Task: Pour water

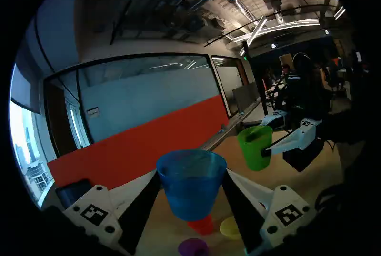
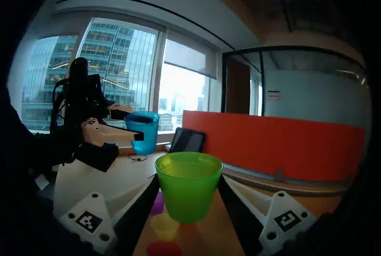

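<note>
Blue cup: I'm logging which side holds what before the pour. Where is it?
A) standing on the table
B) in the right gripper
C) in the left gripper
C: the blue cup sits between the left gripper's own jaws; the right gripper holds the green cup.

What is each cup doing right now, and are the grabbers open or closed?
blue cup: upright, lifted; water level unclear.
green cup: upright, lifted.
left gripper: shut on the blue cup.
right gripper: shut on the green cup.
red cup: on the table, not held.
yellow cup: on the table, not held.
purple cup: on the table, not held.
</note>
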A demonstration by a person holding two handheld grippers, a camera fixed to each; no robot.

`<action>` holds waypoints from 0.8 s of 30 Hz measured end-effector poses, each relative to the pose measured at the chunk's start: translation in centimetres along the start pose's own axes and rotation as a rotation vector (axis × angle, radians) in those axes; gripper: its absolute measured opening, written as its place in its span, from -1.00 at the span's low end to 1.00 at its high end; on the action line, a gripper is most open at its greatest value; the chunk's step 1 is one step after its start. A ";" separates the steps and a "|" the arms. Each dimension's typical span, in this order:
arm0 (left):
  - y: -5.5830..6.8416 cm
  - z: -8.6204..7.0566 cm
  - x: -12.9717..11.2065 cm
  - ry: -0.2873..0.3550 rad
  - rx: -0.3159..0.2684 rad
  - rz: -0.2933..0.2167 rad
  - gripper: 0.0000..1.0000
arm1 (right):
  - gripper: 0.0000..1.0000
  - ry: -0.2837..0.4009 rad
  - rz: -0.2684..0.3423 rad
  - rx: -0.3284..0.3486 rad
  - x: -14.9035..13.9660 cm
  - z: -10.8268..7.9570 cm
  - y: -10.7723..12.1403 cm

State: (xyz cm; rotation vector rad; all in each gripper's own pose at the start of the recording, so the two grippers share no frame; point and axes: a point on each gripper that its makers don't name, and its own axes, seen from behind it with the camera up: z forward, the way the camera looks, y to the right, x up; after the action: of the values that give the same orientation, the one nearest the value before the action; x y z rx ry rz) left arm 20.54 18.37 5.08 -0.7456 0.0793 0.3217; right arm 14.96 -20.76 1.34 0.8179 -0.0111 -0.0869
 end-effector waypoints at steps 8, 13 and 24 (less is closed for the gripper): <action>-0.4 0.4 1.2 0.007 0.014 0.071 0.71 | 0.77 -0.004 -0.001 0.025 -0.3 0.3 -1.2; -0.6 0.6 2.0 0.012 0.025 0.132 0.71 | 0.77 -0.005 -0.001 0.040 -0.5 0.6 -1.9; -1.0 0.9 4.3 0.030 0.051 0.276 0.71 | 0.77 -0.007 -0.002 0.071 -0.9 1.3 -3.2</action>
State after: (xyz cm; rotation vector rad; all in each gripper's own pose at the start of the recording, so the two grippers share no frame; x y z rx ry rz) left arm 24.85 19.42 5.59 -0.6889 0.2188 0.5692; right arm 13.80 -23.80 -0.11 0.8889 -0.0204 -0.0919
